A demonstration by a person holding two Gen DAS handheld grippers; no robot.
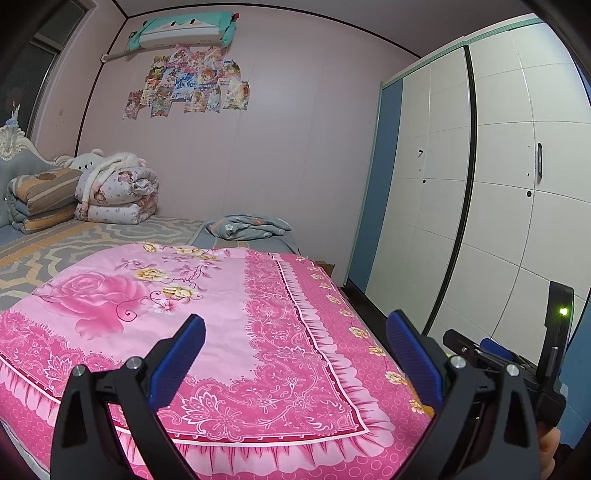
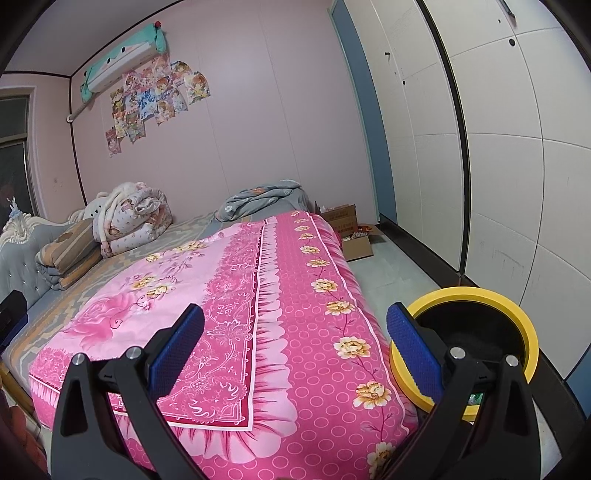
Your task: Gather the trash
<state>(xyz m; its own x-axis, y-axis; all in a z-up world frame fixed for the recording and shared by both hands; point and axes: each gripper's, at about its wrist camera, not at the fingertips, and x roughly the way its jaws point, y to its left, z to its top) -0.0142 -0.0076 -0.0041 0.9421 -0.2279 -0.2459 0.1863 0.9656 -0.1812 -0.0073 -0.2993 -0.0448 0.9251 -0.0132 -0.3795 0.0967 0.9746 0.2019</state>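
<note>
No text could be read anywhere. The colourful paper cartoon posters (image 1: pixel 186 83) on the pink wall carried lettering too small to make out. Print on the brown cardboard box (image 2: pixel 341 218) beside the bed's far corner was blurred.

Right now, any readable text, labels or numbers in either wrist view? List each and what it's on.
None can be read for certain.
Posters on the pink wall: printed lettering, too small and blurred to read.
Air conditioner: a faint mark on its front, illegible.
Cardboard boxes beside the bed: red print, too blurred to read.
Yellow-rimmed bin: no text visible.
Wardrobe: no text visible.
</note>
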